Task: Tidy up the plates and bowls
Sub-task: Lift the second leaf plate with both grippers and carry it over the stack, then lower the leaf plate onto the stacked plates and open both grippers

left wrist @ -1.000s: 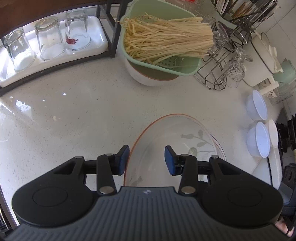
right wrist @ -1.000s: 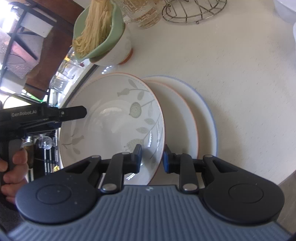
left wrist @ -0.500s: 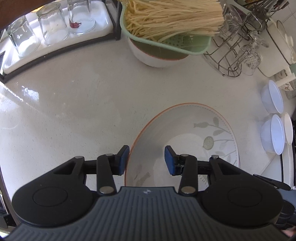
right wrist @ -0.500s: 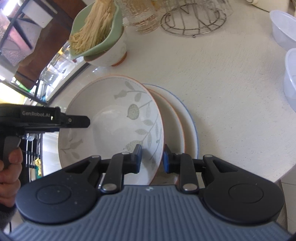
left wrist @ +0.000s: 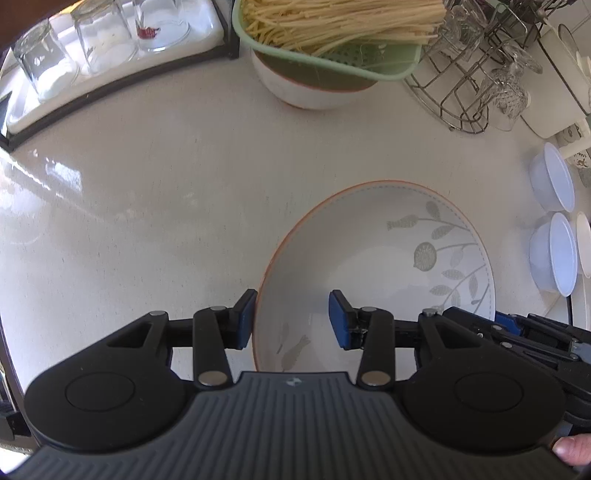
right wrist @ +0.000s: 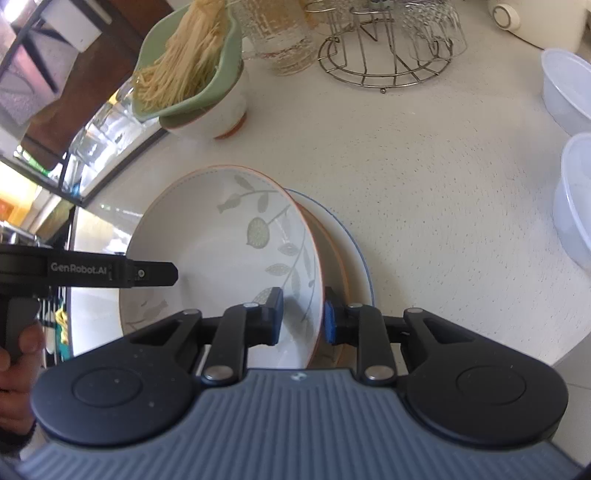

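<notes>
A white leaf-patterned bowl (left wrist: 373,258) with an orange rim is in both views. My right gripper (right wrist: 303,318) is shut on its near rim (right wrist: 312,295) and holds it tilted over a stack of two plates, an orange-rimmed plate (right wrist: 338,266) on a blue-rimmed plate (right wrist: 360,254). My left gripper (left wrist: 291,319) is open, its blue pads either side of the bowl's left rim without clamping it. The left gripper's side (right wrist: 92,271) shows in the right wrist view.
A green colander of noodles (left wrist: 332,33) sits on a white bowl (left wrist: 306,88) at the back. A wire glass rack (left wrist: 472,74), a tray of upturned glasses (left wrist: 92,48) and white plastic containers (left wrist: 554,229) stand around the counter (left wrist: 147,184). The counter edge (right wrist: 569,350) is near right.
The bowl has been carried lower and tilted flatter above the plate stack. The left gripper has stayed open around its rim; the right has stayed shut on it.
</notes>
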